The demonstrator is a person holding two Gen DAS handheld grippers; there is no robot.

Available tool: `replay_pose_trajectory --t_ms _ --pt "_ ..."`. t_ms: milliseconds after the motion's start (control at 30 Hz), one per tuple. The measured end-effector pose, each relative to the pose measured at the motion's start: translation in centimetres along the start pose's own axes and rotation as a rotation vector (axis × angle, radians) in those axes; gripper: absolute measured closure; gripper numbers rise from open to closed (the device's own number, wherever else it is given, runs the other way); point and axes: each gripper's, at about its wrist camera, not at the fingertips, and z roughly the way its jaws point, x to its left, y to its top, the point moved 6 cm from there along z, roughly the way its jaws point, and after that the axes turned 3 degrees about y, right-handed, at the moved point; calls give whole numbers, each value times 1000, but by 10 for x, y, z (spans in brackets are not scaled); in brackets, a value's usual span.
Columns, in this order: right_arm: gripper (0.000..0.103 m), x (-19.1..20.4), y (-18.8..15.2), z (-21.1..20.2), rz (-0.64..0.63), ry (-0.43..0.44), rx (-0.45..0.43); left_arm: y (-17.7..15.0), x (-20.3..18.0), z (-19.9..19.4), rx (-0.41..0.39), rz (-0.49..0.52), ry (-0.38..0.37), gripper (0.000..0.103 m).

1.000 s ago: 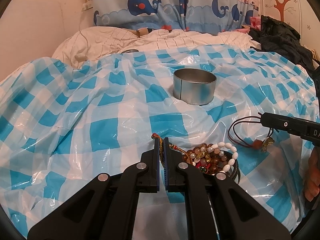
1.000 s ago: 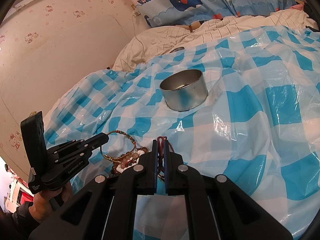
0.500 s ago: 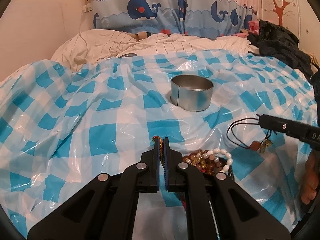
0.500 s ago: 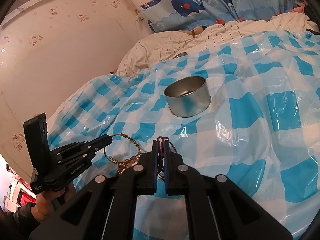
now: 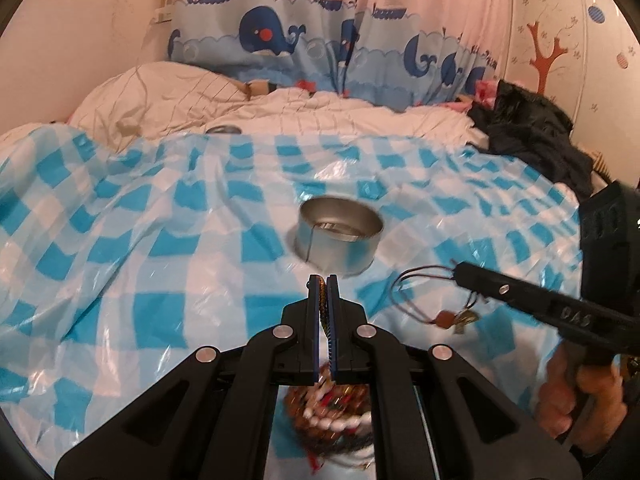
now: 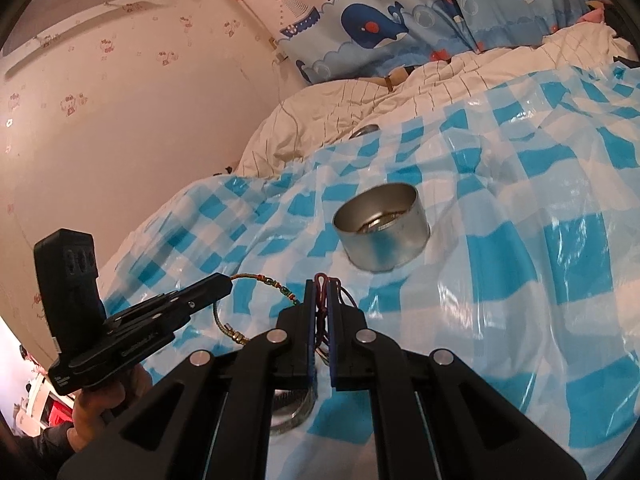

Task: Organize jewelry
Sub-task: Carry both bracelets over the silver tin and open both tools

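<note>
My left gripper (image 5: 323, 280) is shut on a thin gold beaded bracelet (image 6: 276, 286) and holds it off the cloth; it also shows in the right wrist view (image 6: 224, 286). My right gripper (image 6: 321, 280) is shut on a dark red cord necklace (image 5: 416, 284), whose brown pendant (image 5: 446, 319) dangles; it also shows in the left wrist view (image 5: 460, 270). A round silver tin (image 5: 340, 234) stands open ahead of both grippers, with a silver ring-like piece inside (image 6: 380, 222). A heap of beaded bracelets (image 5: 332, 412) lies below the left gripper.
A blue and white checked plastic sheet (image 5: 160, 280) covers the bed. White bedding (image 5: 168, 92) and a whale-print curtain (image 5: 328, 48) lie beyond. Dark clothing (image 5: 536, 140) is piled at the far right. A silver band (image 6: 292, 408) lies under the right gripper.
Both grippers have risen and moved toward the tin, lifting the gold bracelet and the cord necklace off the cloth. The bead heap stays behind on the cloth.
</note>
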Motion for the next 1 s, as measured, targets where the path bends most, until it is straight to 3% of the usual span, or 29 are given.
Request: replay_pose_trajectory --t_ms 133,333,533,600,667,733,867,933,1000 --pt "97 -2 13 1 -4 -6 -31 17 14 -3 -53 21 -42 100" --pt "97 -9 41 12 -32 -40 -70 39 30 18 -64 -8 -85 100" --pt "97 -15 68 38 -60 -58 -94 46 61 62 -27 -56 -99 100" --pt "97 -16 78 48 -68 -70 -109 51 38 92 -4 -51 -86 99" --pt "97 -17 84 59 -80 -89 -110 46 47 110 39 -70 -79 92" --pt "97 -25 86 80 -77 -125 -79 40 47 130 125 -93 -54 56" --pt "93 -51 73 117 -42 -191 38 36 32 142 185 -60 1 52" --pt "72 -57 69 113 -30 -204 30 37 31 132 172 -64 8 47" --pt "65 -60 68 98 -25 -223 -13 42 20 125 156 -66 22 43"
